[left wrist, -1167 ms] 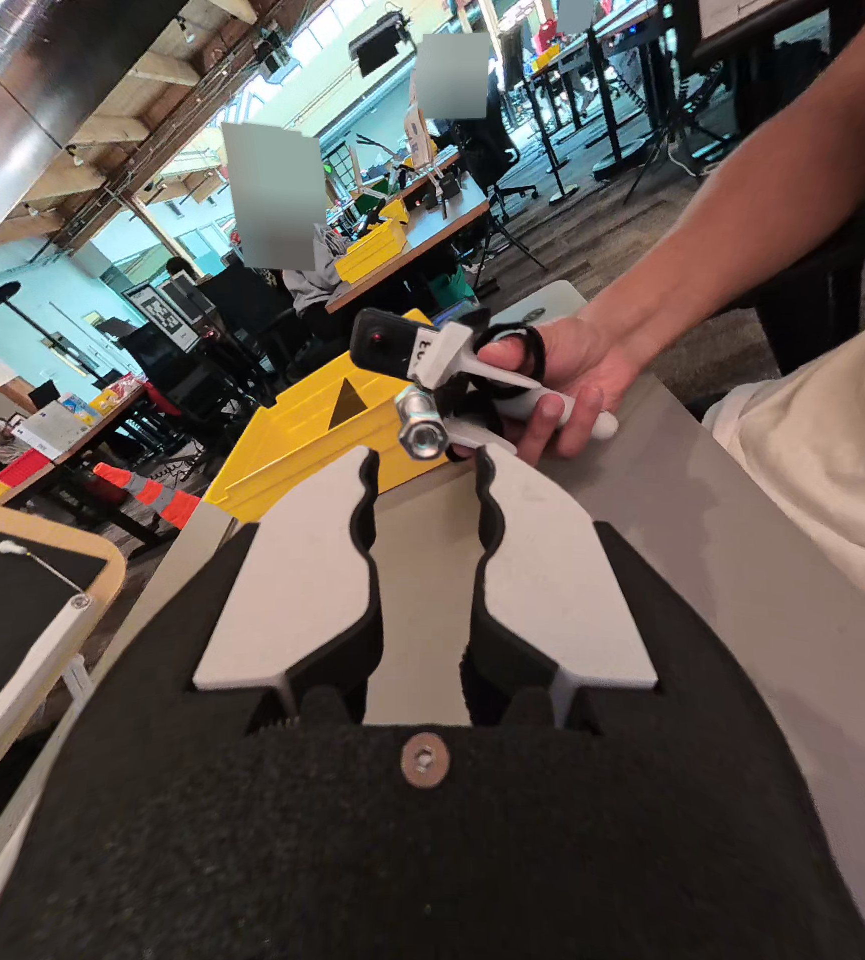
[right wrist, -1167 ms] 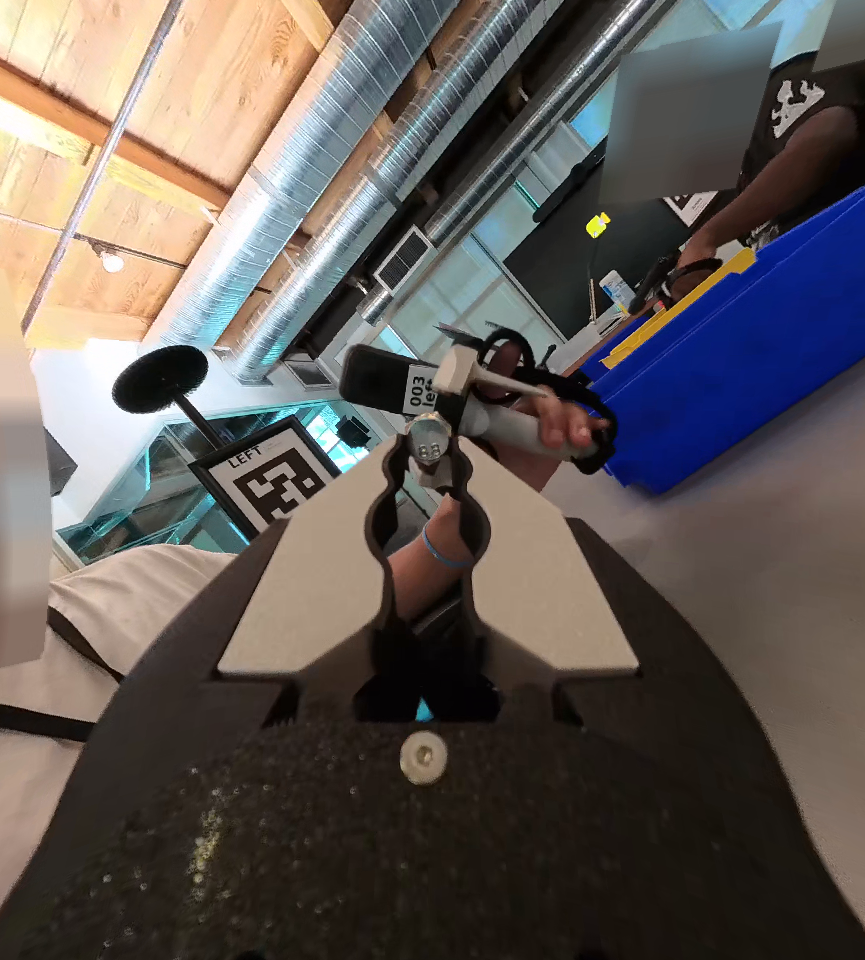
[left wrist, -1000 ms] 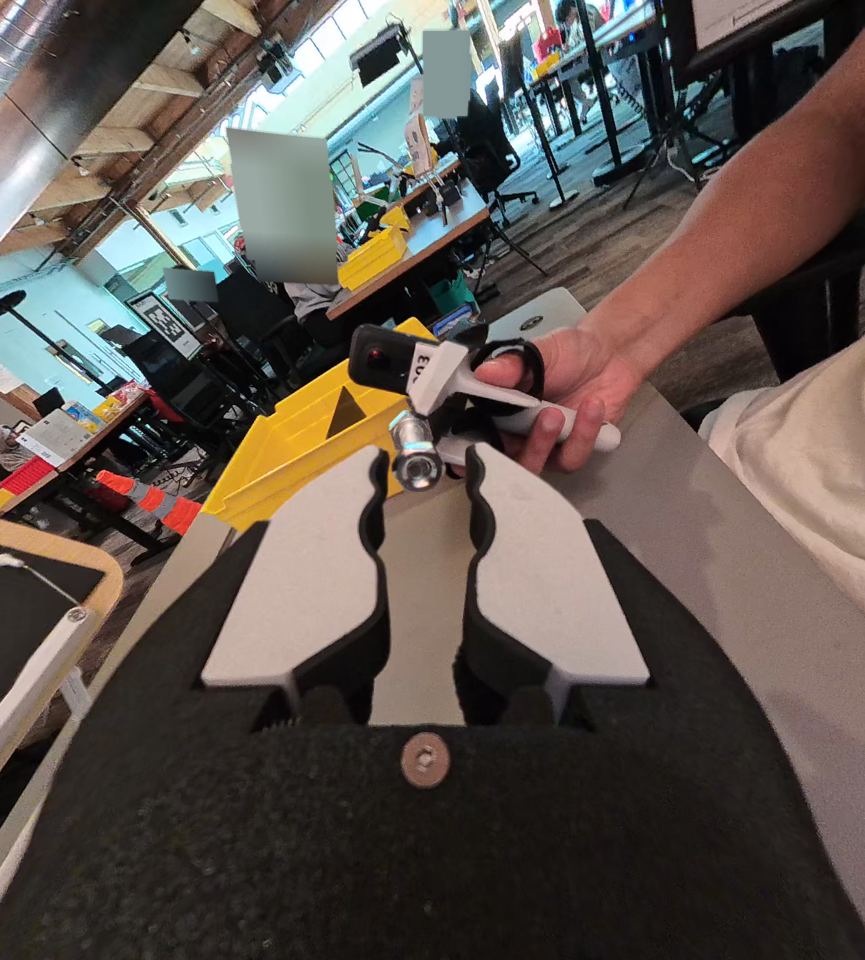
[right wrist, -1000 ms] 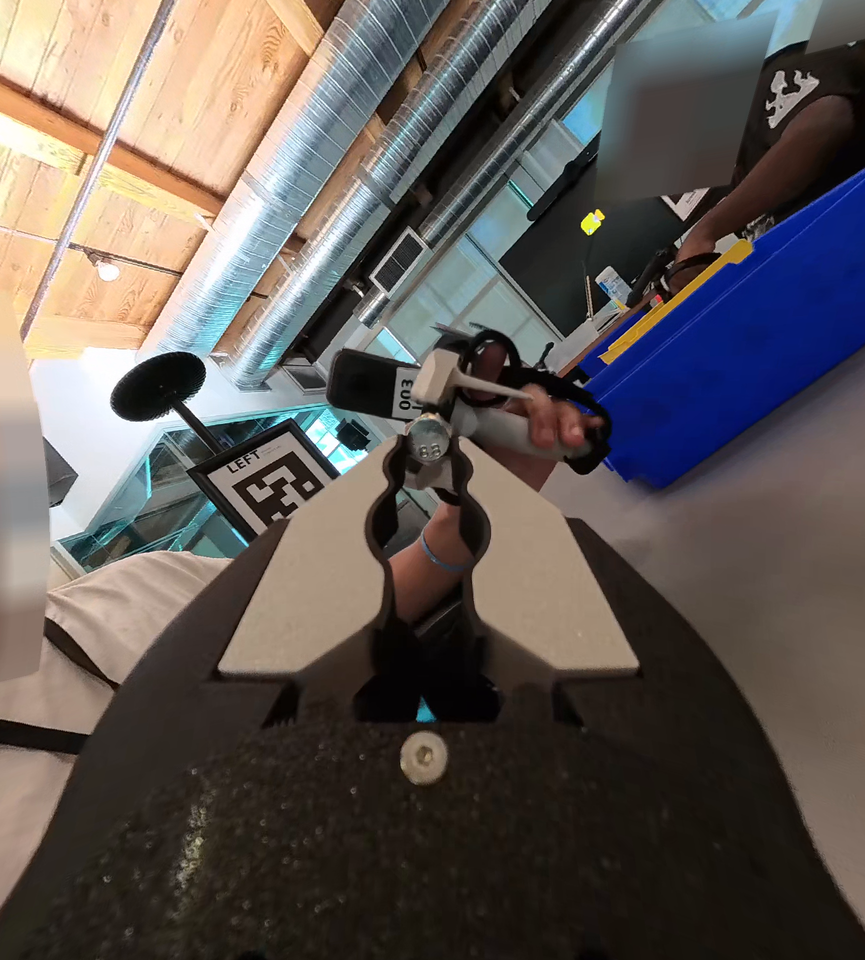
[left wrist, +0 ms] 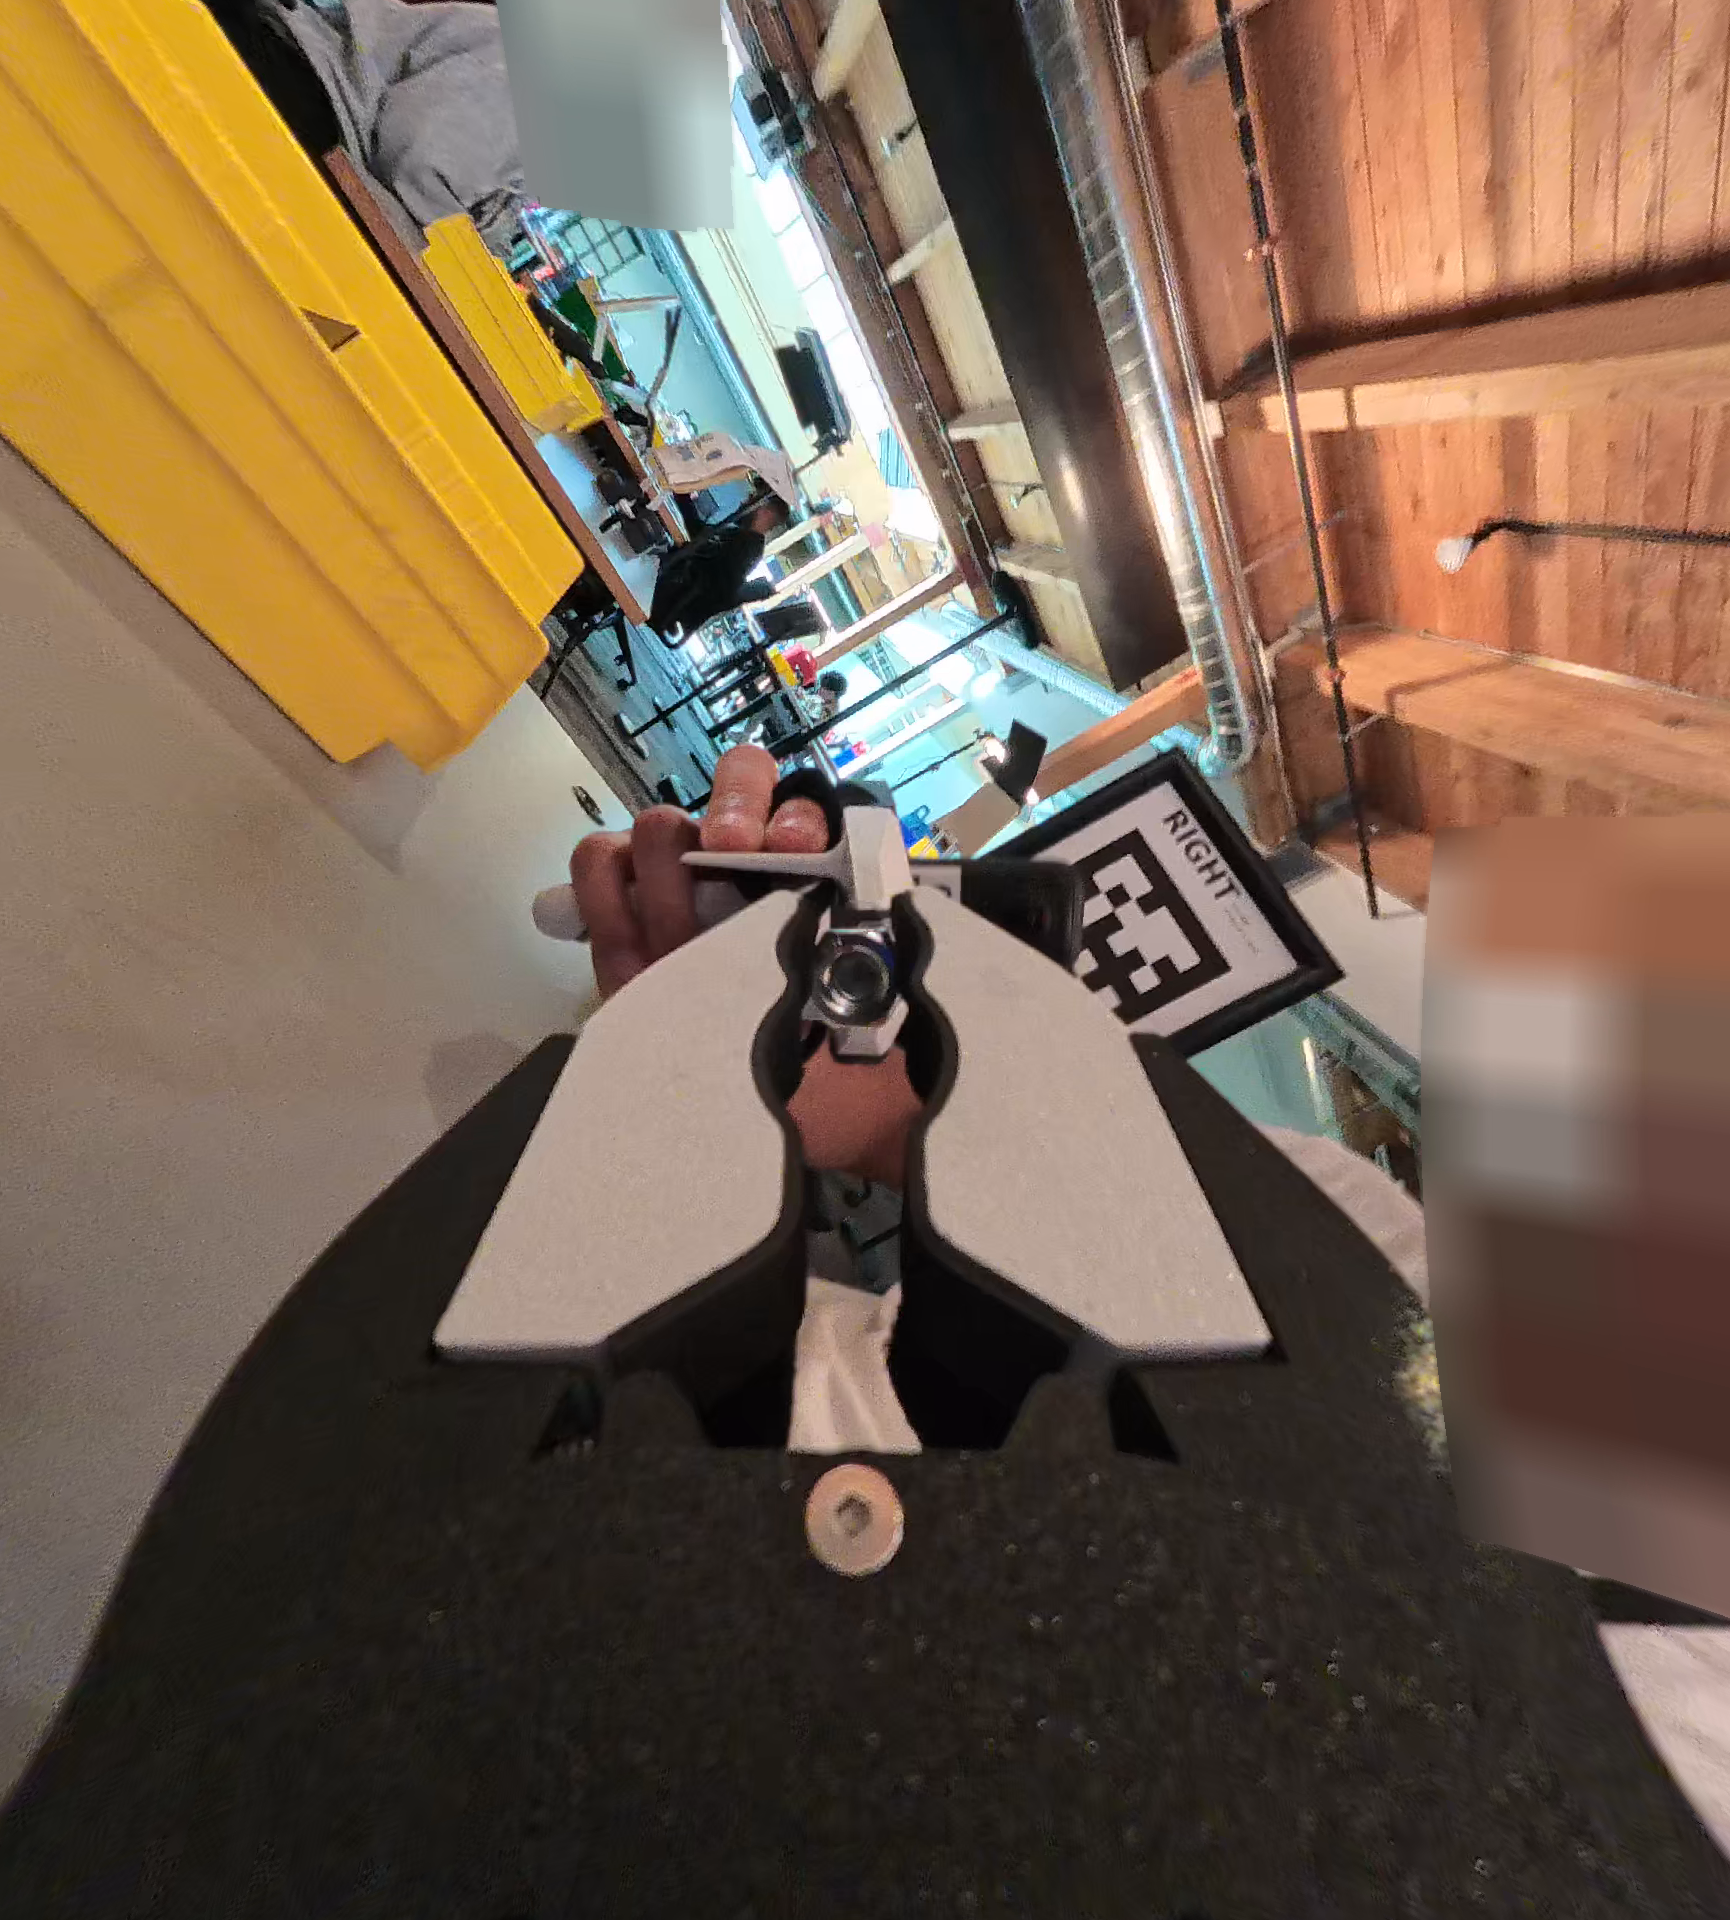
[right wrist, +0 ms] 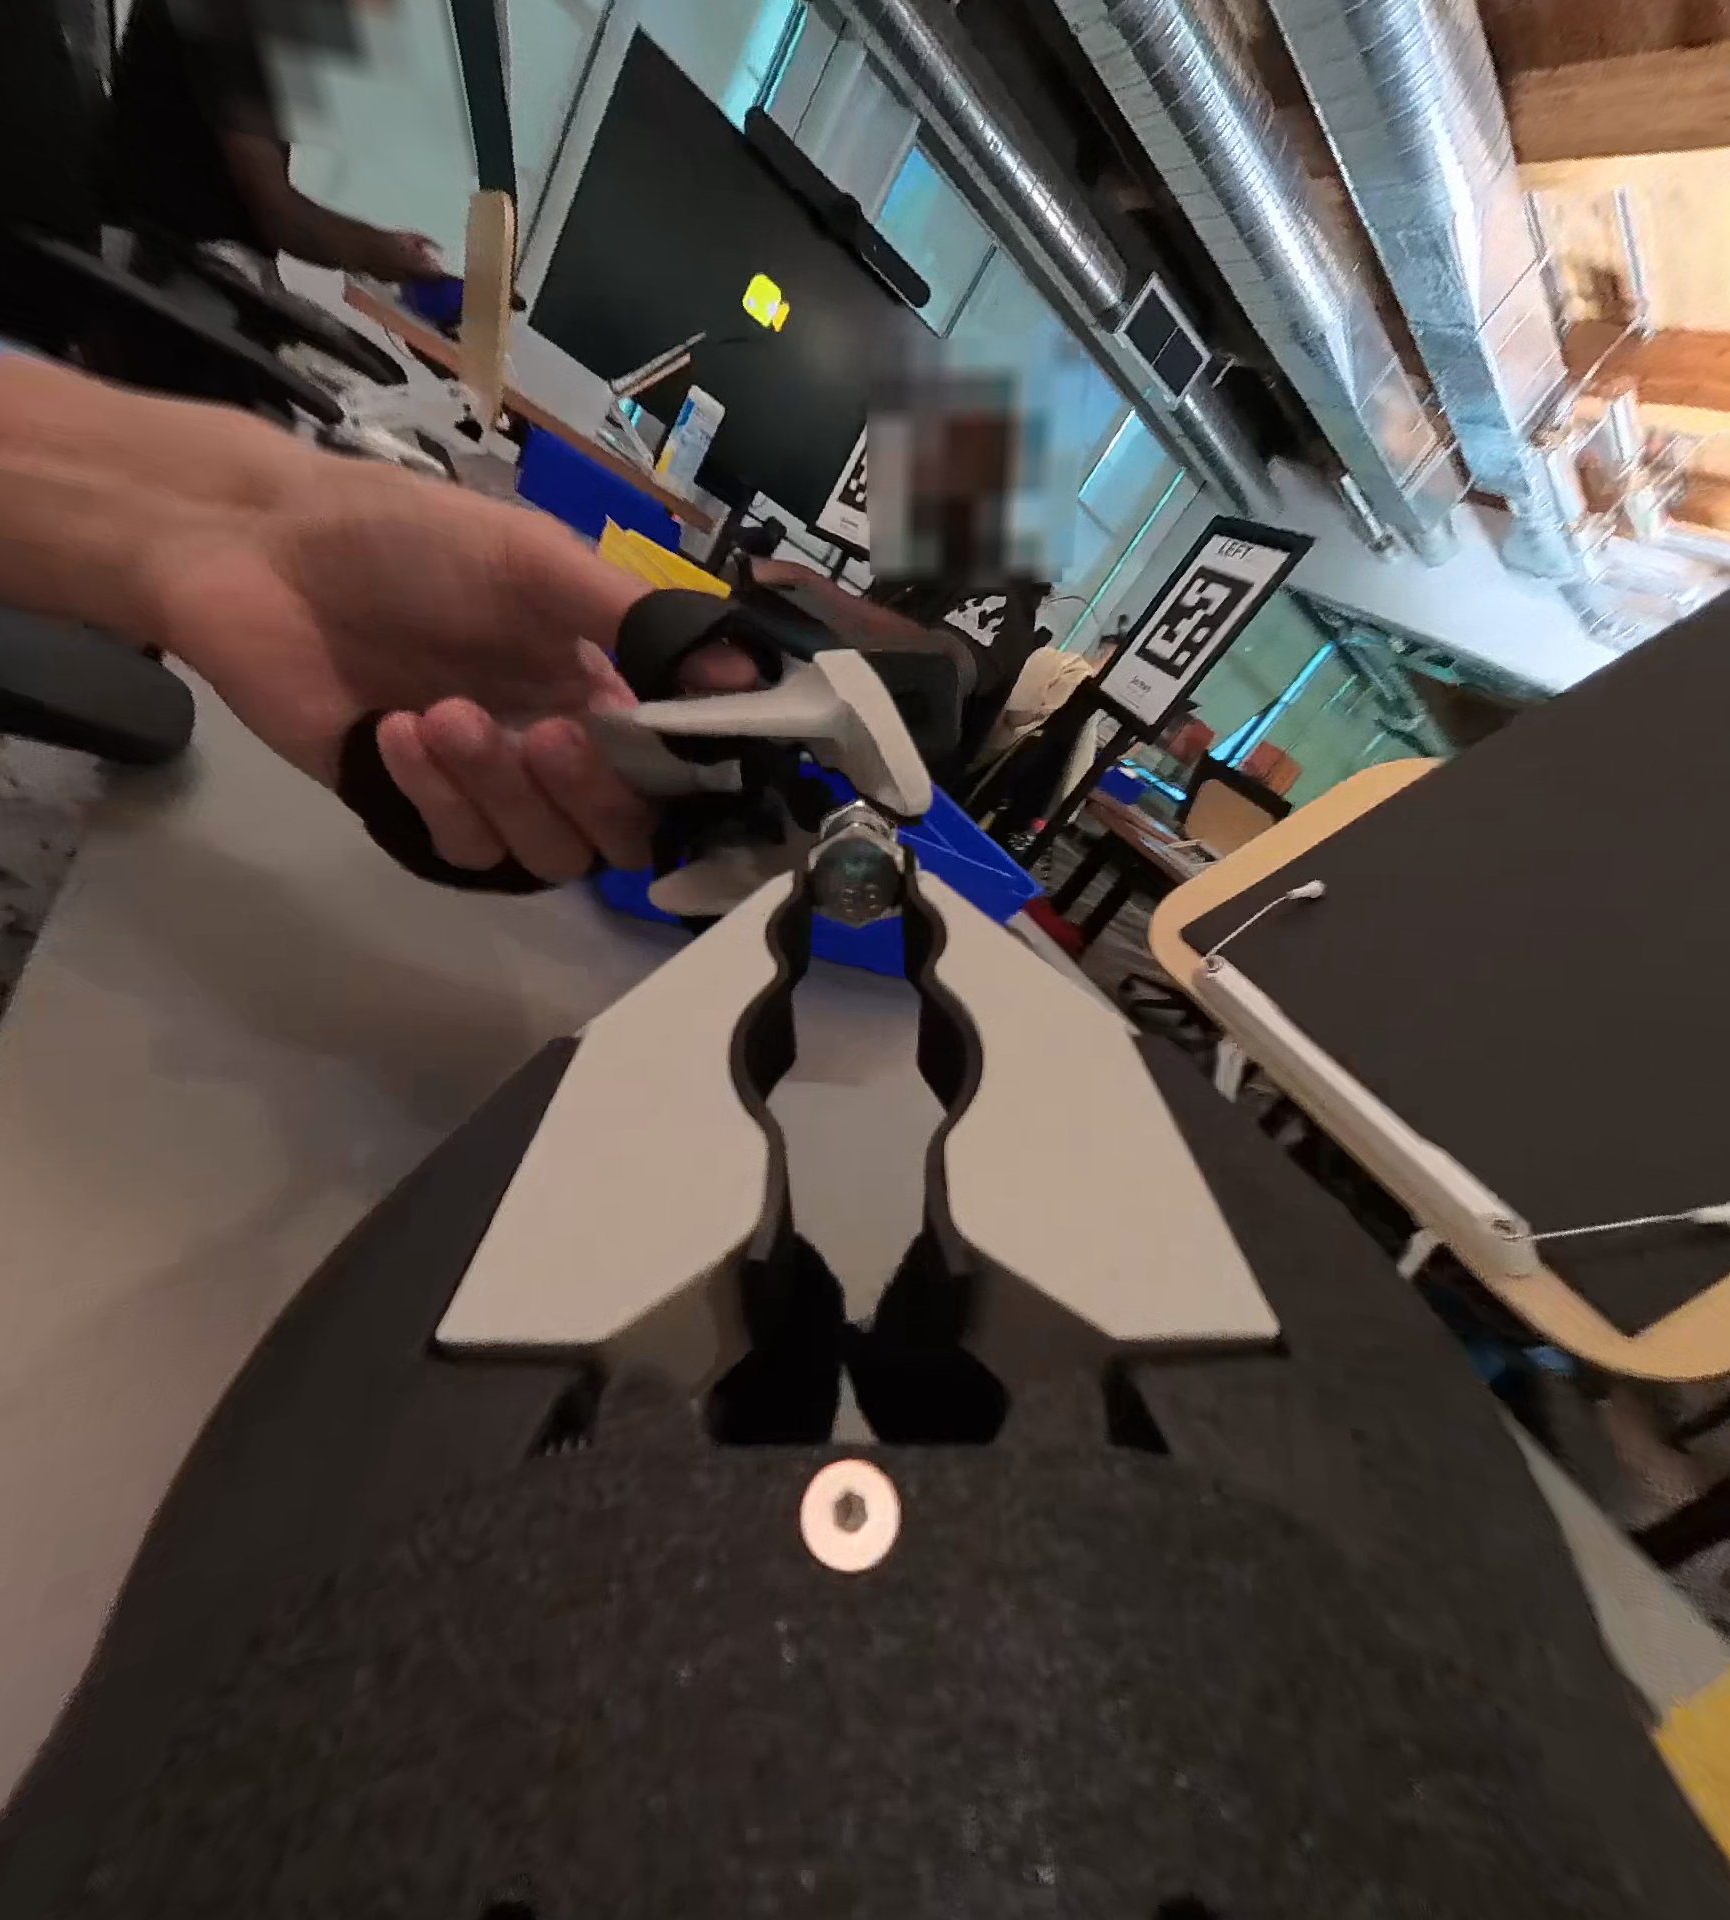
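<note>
The left claw (left wrist: 853, 940), at the centre of the left wrist view, is drawn narrow and pressed onto a silver hexagonal metal nut (left wrist: 853, 982), whose flats sit between the two pale grey fingertips. The right claw (right wrist: 853, 883), at the centre of the right wrist view, is likewise narrow and clamped on the hexagonal head of a silver steel bolt (right wrist: 853, 896). The two claws meet nose to nose in the air above the pale grey surface (left wrist: 113, 1091), each with the other's white fingertips just beyond its own. The nut is on the bolt's shank, but how far along the thread it has gone cannot be told. A hand (right wrist: 425, 665) grips the far handle at the left of the right wrist view. A yellow plastic bin (left wrist: 217, 416) fills the upper left of the left wrist view, a blue plastic bin (right wrist: 954, 842) lies behind the bolt, and a black board with a pale wooden rim (right wrist: 1567, 935) leans at the right.
</note>
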